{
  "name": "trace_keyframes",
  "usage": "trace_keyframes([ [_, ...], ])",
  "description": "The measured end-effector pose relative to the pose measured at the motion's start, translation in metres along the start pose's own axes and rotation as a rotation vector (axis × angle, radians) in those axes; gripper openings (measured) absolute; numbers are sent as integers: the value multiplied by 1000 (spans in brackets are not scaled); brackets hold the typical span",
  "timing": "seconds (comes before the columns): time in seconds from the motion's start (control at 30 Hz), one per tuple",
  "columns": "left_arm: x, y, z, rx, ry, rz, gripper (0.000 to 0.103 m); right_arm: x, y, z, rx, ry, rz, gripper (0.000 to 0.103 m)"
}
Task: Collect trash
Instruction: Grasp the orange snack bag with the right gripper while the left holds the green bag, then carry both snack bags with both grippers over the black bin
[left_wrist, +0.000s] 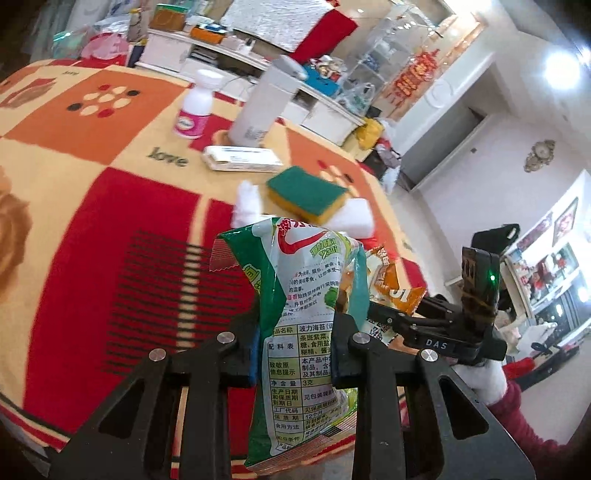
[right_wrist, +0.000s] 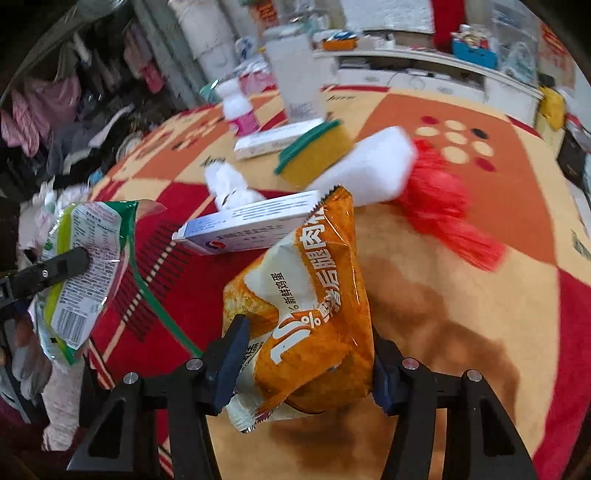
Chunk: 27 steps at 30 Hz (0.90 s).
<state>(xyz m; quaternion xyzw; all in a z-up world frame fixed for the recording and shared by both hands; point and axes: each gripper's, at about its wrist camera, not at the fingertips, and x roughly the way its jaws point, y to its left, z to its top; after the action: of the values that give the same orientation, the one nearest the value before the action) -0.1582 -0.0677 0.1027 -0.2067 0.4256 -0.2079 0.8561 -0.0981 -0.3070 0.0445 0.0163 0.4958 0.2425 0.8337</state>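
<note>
Cluttered living room; work surface is a table under a red, orange and cream patterned cloth (left_wrist: 110, 206). Landmark for positions: the green-and-yellow sponge (left_wrist: 306, 194).

Left gripper (left_wrist: 295, 354): jaws together, clamped on a green seaweed snack wrapper (left_wrist: 295, 302), which appears lifted clear of the cloth, on the near side of the sponge. Same wrapper and one gripper finger show at the left edge of the right wrist view (right_wrist: 85, 266).

Right gripper (right_wrist: 306, 354): an orange snack wrapper (right_wrist: 317, 295) sits between the jaws. Both pads look to be against its sides, so I read it as gripped; whether it still rests on the cloth I cannot tell. It is near the sponge, on the camera side.

Progress, as a judgement: two wrappers in hand, neither deposited. No bin or bag for trash is visible in either view, so the drop-off is still to do.

Possibly left to collect: a crumpled white tissue (right_wrist: 229, 184) just left of the sponge, and a red tufted item (right_wrist: 439, 199) to its right, identity unclear. A white foam block (right_wrist: 373, 166) touches the sponge. A flat blue-and-white carton (right_wrist: 243, 225) lies in front of it.

Containers: a white bottle with pink label (left_wrist: 195, 107), capped, beyond the sponge; a tall white lidded container (left_wrist: 266, 103) beside it; a flat white box (left_wrist: 242, 158) between these and the sponge. All closed, contents unseen.
</note>
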Motion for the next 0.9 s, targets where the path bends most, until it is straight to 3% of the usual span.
trace_keyframes([
  [0.63,89,-137,-3,208,119,-121,24,-116,-110,-69,283,-206,-101,56],
  [0.9,129,-192,-7,290,175,-171,24,-156,-156,-94,365,-259,-182,56],
])
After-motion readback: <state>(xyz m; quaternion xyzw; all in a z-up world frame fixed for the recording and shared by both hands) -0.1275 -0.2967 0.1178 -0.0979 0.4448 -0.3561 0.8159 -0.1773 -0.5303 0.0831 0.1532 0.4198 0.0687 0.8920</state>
